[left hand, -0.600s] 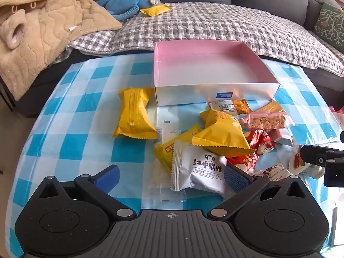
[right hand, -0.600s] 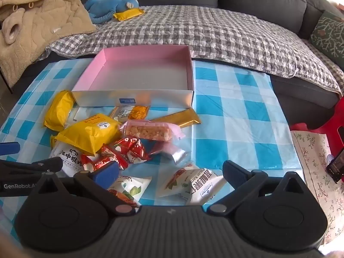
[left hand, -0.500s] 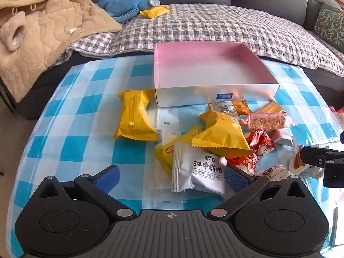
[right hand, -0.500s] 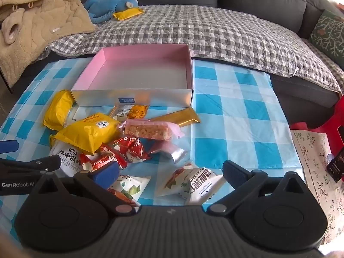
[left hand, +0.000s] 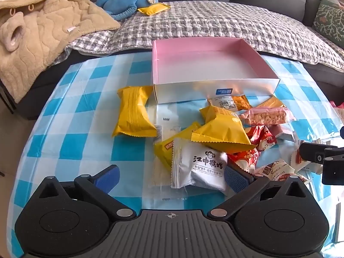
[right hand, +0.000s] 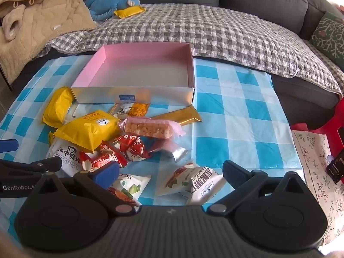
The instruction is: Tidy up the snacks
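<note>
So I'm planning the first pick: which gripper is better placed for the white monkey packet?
Left. The left gripper is open right at the white monkey packet; the right gripper brackets another packet.

Glossy plastic tablecloth (left hand: 64, 142), blue-and-white checked, lay under a cardboard box (left hand: 215, 90) whose front wall was shiny silver and whose inside was matt pink. In front of the box, glossy film wrappers: a yellow packet (left hand: 133, 114) and a white pouch (left hand: 200, 167). Behind the box, a woven checked cover (right hand: 215, 28), a quilted fleece blanket (left hand: 43, 34) and a plush blue toy (right hand: 111, 4).
</note>
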### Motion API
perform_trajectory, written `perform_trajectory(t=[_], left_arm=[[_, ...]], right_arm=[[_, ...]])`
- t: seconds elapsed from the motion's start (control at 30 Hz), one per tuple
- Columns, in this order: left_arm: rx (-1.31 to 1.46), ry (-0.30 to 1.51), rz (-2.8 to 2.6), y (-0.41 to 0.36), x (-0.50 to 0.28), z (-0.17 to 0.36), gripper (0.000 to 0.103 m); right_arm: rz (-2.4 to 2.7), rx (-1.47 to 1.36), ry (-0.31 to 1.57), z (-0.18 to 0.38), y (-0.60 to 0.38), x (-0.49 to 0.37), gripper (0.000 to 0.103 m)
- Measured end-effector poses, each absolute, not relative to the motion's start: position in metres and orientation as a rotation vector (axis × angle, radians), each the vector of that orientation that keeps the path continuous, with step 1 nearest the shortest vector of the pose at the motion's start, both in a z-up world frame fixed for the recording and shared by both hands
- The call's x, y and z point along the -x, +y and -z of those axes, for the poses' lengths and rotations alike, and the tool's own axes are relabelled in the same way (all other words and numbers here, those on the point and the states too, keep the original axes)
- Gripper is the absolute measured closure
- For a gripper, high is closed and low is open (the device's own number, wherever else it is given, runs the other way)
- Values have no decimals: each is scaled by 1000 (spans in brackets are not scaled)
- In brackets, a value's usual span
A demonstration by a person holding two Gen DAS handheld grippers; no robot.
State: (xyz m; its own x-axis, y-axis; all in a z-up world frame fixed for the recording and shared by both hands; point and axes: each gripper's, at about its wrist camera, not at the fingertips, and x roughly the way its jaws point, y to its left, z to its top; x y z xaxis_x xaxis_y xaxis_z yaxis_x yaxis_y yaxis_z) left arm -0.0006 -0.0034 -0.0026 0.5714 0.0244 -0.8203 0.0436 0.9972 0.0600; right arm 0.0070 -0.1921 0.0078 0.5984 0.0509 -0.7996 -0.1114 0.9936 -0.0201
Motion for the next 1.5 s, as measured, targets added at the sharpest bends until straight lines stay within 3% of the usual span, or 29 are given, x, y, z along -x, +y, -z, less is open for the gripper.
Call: perform_trajectory(t=[1.5], left_arm=[[-86, 962, 8, -3, 1, 4, 0]], right_arm=[[-94, 93, 936, -5, -189, -9, 0]])
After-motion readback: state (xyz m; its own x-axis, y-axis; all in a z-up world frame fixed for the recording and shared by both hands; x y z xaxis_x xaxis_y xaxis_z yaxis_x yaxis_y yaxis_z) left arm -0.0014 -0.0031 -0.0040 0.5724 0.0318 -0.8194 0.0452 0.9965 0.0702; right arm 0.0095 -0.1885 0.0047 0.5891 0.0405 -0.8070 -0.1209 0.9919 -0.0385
